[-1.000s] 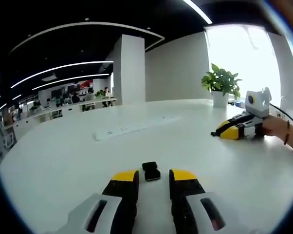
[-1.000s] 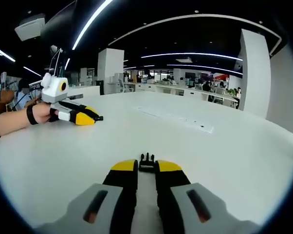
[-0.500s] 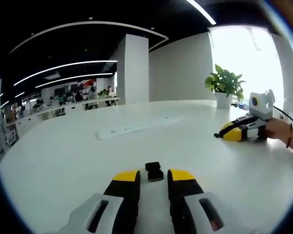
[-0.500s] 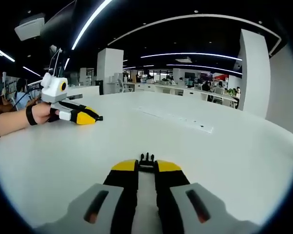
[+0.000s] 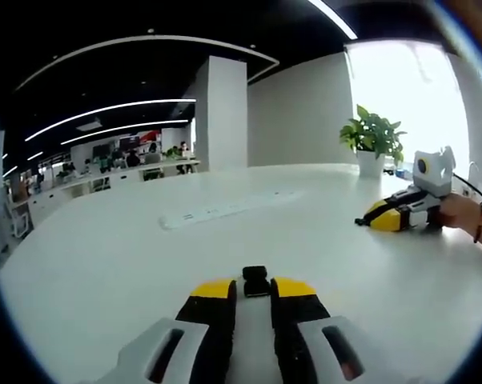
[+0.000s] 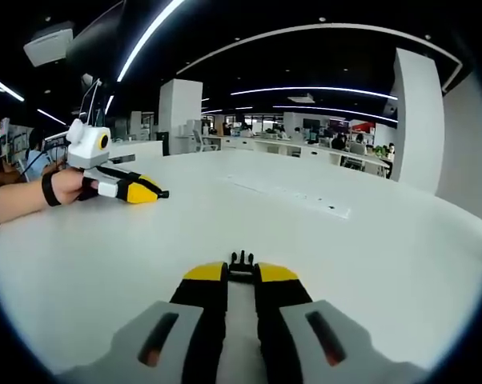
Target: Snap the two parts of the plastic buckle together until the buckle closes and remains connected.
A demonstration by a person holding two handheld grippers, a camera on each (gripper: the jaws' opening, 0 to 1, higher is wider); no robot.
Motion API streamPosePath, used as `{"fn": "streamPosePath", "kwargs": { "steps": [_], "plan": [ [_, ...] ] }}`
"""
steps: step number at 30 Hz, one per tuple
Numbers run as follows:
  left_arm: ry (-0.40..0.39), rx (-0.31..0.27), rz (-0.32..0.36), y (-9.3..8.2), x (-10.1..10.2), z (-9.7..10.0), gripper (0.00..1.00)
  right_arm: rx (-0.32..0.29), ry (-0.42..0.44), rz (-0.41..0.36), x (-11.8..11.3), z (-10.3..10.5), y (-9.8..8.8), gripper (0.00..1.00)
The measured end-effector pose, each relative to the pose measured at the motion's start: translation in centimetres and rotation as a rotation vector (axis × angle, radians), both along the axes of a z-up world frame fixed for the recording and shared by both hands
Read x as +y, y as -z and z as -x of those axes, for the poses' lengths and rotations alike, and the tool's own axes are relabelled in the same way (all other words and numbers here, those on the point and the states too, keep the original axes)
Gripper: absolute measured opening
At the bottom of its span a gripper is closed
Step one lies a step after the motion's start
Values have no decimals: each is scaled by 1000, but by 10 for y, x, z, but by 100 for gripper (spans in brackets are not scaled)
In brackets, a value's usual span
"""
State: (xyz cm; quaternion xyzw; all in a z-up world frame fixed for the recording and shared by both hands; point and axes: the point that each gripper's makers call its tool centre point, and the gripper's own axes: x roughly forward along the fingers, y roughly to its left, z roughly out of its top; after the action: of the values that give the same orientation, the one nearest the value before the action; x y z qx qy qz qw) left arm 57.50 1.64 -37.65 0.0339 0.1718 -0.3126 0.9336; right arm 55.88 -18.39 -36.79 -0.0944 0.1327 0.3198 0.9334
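Note:
The black socket half of the buckle (image 5: 255, 281) lies on the white table (image 5: 105, 264) between the yellow tips of my left gripper (image 5: 254, 288). The jaws stand close around it, with a thin gap still showing on its left side. In the right gripper view, the black pronged half (image 6: 241, 262) sits pinched between the tips of my right gripper (image 6: 241, 274), prongs pointing away. The two grippers are far apart. The right gripper (image 5: 391, 216) appears at the right of the left gripper view. The left gripper (image 6: 131, 192) appears at the left of the right gripper view.
A long white power strip (image 5: 225, 210) (image 6: 293, 196) lies across the middle of the big white table. A potted plant (image 5: 371, 140) stands at its far edge near a bright window. A person's hand (image 6: 33, 196) holds the left gripper. Office desks and pillars fill the background.
The left gripper has slid forward so the socket half now lies between its tips, and its jaws have narrowed. The right gripper and the pronged half have not moved.

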Motion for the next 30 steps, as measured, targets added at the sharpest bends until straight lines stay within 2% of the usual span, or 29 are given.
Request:
{"fn": "streamPosePath", "kwargs": {
  "steps": [22, 30],
  "plan": [
    [17, -9, -3, 0, -2, -1, 12, 2, 10, -2, 0, 0, 1, 12],
    [31, -18, -23, 1, -1, 0, 12, -8, 6, 13, 0, 0, 0, 11]
  ]
}}
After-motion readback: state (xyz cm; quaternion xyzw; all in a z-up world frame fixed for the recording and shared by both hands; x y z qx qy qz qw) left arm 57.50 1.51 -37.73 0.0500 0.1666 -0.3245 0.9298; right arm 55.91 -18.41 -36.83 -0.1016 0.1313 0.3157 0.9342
